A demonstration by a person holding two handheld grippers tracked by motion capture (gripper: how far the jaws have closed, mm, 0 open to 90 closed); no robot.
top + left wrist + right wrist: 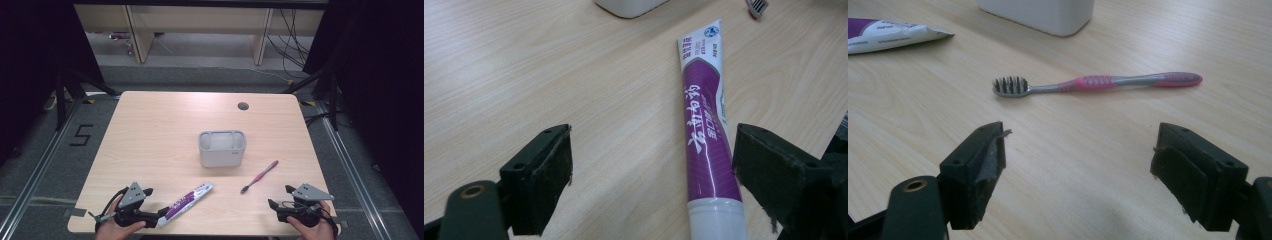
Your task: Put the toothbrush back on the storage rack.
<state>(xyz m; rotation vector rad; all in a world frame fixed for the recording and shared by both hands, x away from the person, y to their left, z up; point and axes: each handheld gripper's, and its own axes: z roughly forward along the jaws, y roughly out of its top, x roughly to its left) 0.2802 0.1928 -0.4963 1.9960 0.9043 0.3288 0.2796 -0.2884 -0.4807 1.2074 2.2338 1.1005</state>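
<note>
A purple and white toothpaste tube (186,202) lies flat near the table's front edge, cap end toward the person. My left gripper (159,217) is open at the front left; in the left gripper view the toothpaste tube (706,135) lies between the jaws, close to the right one, with its white cap nearest. A pink and grey toothbrush (260,176) lies right of centre, bristles toward the front. My right gripper (280,197) is open at the front right; the toothbrush (1098,83) lies a short way ahead of its empty jaws. A grey holder (222,148) stands mid-table.
The wooden table (160,125) has a round cable hole (243,106) near its far edge. Behind the table are wooden furniture legs and cables on the floor. Black stands flank the table on both sides.
</note>
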